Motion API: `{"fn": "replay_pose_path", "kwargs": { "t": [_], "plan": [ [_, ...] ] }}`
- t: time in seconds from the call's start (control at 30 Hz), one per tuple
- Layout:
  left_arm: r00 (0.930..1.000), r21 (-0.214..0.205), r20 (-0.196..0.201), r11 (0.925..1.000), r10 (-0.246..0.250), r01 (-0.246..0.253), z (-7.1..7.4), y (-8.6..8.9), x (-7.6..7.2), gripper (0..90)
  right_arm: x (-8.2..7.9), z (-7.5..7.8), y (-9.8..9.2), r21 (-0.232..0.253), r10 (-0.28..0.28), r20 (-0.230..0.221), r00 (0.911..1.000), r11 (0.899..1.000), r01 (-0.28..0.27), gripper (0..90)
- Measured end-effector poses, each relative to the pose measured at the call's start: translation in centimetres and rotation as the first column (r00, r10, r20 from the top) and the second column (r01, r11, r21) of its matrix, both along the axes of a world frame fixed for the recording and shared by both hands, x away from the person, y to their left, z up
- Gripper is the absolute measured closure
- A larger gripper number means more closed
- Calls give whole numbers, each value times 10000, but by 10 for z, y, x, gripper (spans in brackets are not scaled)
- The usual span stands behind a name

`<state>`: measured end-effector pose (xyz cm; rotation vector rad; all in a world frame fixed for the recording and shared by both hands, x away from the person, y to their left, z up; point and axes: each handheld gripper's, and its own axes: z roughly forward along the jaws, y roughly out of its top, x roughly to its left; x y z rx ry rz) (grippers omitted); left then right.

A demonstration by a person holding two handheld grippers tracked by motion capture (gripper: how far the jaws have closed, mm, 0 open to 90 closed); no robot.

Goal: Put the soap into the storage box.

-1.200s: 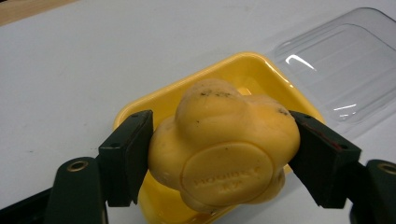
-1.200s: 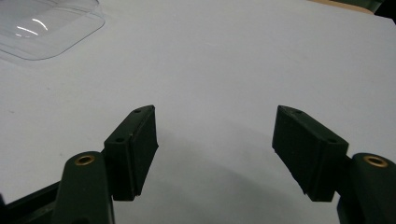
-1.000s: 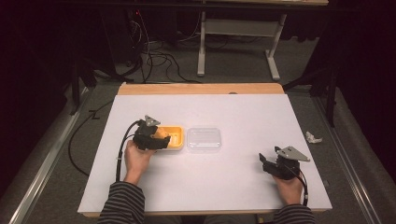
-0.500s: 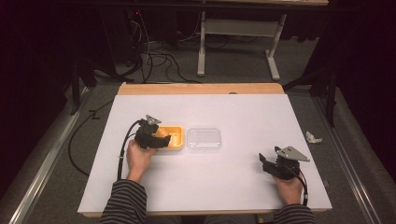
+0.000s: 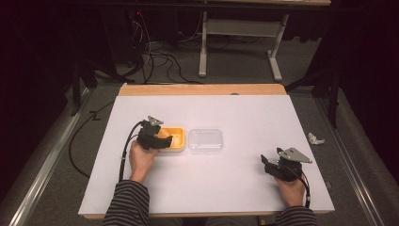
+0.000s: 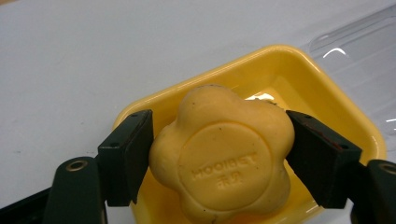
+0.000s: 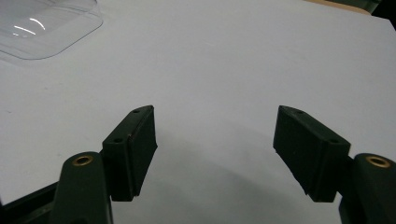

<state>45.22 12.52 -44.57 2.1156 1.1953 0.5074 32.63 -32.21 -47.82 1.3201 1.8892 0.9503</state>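
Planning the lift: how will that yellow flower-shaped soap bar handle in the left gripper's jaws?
The yellow flower-shaped soap bar looks solid and stiff, so it probably won't flex. Its smooth, rounded lobes may slip or twist between the left gripper's flat jaws. The shallow yellow plastic tray beneath looks light and might shift.

clear lid [image 7: 44,25] cut off at 11 o'clock; embossed text on yellow soap [image 6: 223,161] partly unreadable.

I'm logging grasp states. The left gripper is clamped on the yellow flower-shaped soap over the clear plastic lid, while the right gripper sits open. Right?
Not quite. The left gripper holds the yellow flower-shaped soap over the yellow tray, not the clear plastic lid, which lies beside the tray; the left gripper view shows this. The right gripper is open, as you said.
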Motion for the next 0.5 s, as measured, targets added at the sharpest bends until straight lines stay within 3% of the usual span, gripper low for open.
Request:
{"fn": "replay_pose_path", "kwargs": {
  "t": [0.17, 0.33, 0.5],
  "plan": [
    [9990, -281, 433, 9996, 56, -44, 5, 1, -3, 253, 0, 0, 0, -29, 13, 25, 10000, 10000, -13, 305],
    [9990, -286, 437, 9996, 30, -17, 7, 2, -4, 236, 0, 0, 0, -11, 14, 6, 10000, 10000, -14, 305],
    [9975, -462, 703, 9988, -124, 156, 13, 2, -10, 240, 0, 0, 0, -22, 15, 15, 10000, 10000, -15, 305]
  ]
}}
